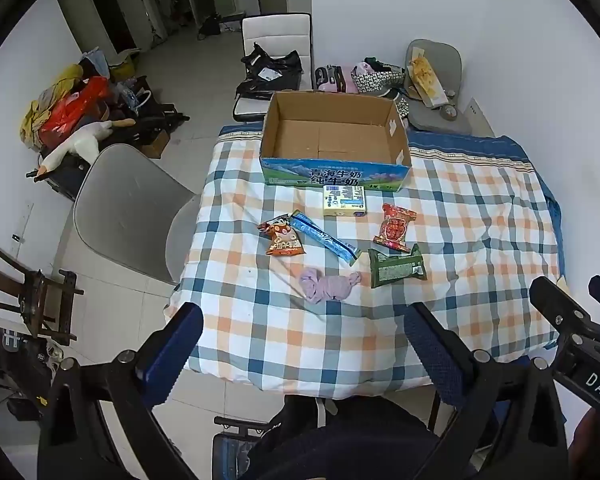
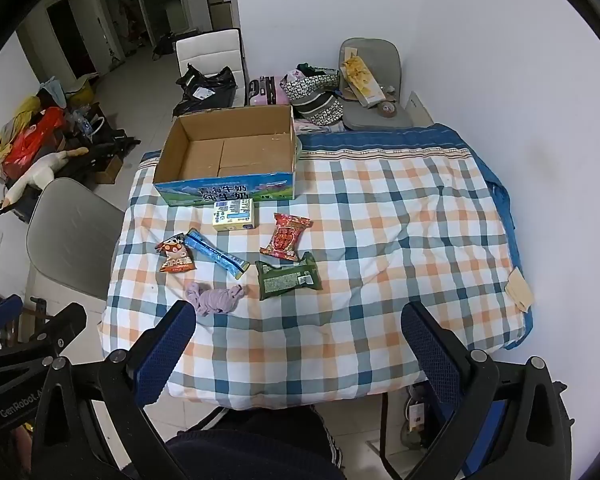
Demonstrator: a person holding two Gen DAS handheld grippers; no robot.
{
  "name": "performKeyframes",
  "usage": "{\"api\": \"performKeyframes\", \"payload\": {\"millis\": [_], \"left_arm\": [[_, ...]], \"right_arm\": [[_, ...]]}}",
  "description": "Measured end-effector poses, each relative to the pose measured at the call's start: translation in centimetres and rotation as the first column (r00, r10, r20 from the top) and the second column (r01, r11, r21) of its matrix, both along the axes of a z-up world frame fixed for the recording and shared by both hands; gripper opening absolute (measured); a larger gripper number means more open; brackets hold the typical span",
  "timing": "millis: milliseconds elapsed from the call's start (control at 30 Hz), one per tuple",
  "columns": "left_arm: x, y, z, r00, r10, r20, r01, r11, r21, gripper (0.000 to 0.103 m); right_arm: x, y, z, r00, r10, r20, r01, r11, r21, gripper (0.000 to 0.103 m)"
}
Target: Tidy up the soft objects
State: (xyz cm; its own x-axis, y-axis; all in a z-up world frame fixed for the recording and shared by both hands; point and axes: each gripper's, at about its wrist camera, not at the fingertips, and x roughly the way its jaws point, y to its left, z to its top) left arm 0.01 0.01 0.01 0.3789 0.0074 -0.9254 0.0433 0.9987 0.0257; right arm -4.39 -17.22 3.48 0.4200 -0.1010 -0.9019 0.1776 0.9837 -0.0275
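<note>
Lying on the checked worktop: six small things and one cardboard box.

- One purple sock bundle, soft and knotted, nearest the front edge.
- One green packet, just right of the bundle.
- One red packet, behind the green one.
- One long blue packet, slanting, touching one orange snack bag on its left.
- One pale yellow little box, just in front of the cardboard box.
- Cardboard box open on top, blue picture and writing on its front side, brown inside.

Two grippers, both up above the near edge, holding nothing: left gripper jaws spread wide, right gripper jaws spread wide.

Seen only from the left wrist: a dark wooden stand on the floor. Seen whole only from the right wrist: a tan patch at the right edge of the cloth.
</note>
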Motion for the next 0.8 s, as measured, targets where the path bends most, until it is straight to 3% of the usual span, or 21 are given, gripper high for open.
{"api": "performKeyframes", "payload": {"millis": [500, 800], "left_arm": [[0.1, -0.1, 0.0, 1.000, -0.002, 0.015, 0.002, 1.000, -0.005, 0.103], [0.7, 0.7, 2.0, 0.999, 0.001, 0.034, -0.001, 1.000, -0.003, 0.103]], "right_arm": [[-0.8, 0.0, 0.7, 1.000, 0.001, 0.017, 0.000, 1.000, -0.020, 0.103], [-0.8, -0.3, 0.9, 1.000, 0.000, 0.020, 0.000, 1.000, -0.025, 0.103]]}}
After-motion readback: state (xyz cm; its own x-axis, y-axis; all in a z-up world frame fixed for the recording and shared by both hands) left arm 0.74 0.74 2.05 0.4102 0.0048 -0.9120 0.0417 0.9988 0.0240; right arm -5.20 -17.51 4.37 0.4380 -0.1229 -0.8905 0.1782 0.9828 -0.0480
